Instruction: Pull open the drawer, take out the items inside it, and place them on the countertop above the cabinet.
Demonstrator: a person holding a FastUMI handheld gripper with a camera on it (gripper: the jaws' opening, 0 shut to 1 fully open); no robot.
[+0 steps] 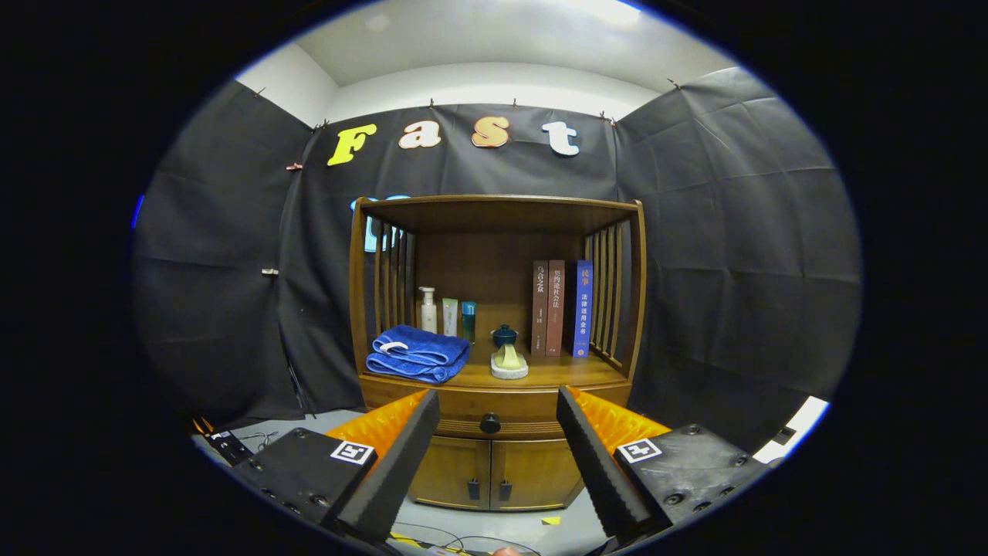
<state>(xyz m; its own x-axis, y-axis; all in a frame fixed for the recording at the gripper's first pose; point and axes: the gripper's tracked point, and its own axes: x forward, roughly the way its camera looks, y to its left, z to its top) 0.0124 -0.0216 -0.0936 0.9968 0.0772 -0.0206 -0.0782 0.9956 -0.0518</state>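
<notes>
Hand-held gripper [494,444] spread wide, empty, facing the cabinet's closed drawer [494,407] (knob [490,423] between the fingers, farther off); blue towel [418,354] on countertop [556,374].

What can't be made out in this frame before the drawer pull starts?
- Drawer contents: hidden behind its closed front, gripper view.
- Lower cabinet doors: outer parts covered by the fingers.
- Small items beside the blue towel: too small to identify.
- Gripper is open, short of the knob.
</notes>
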